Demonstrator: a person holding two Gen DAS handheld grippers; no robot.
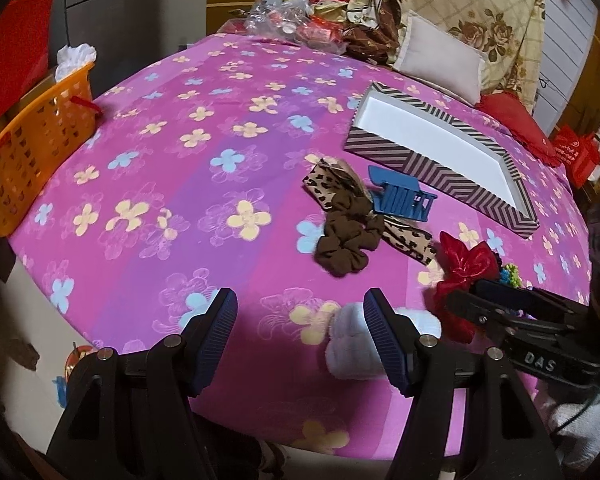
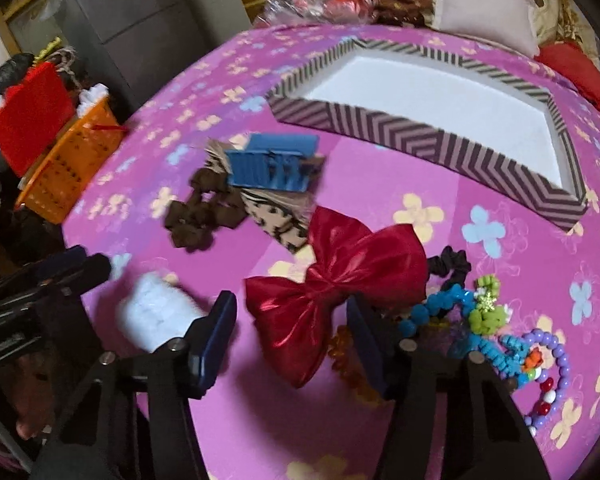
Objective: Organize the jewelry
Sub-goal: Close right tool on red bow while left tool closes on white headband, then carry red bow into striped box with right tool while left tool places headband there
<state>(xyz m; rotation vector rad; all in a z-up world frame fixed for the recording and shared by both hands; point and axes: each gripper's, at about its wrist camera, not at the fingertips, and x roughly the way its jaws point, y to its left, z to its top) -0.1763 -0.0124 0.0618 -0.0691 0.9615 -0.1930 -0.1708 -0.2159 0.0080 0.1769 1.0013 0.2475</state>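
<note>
A chevron-striped box (image 1: 440, 148) (image 2: 428, 136) with a white inside lies open on the pink flowered bed cover. In front of it lie a blue hair claw (image 1: 404, 200) (image 2: 272, 168), a brown scrunchie (image 1: 346, 240) (image 2: 202, 212) and a leopard ribbon (image 1: 328, 186). A red bow (image 2: 340, 284) (image 1: 466, 268) lies between the open fingers of my right gripper (image 2: 292, 332), not gripped. Bead bracelets and hair ties (image 2: 500, 328) lie to its right. My left gripper (image 1: 300, 332) is open and empty, with a white fluffy scrunchie (image 1: 352, 348) (image 2: 156, 312) by its right finger.
An orange basket (image 1: 32, 152) (image 2: 68, 164) sits off the bed's left edge. Pillows (image 1: 440, 56), a folded floral quilt and a clutter of bags lie at the far end. A red bag (image 1: 12, 48) stands at far left.
</note>
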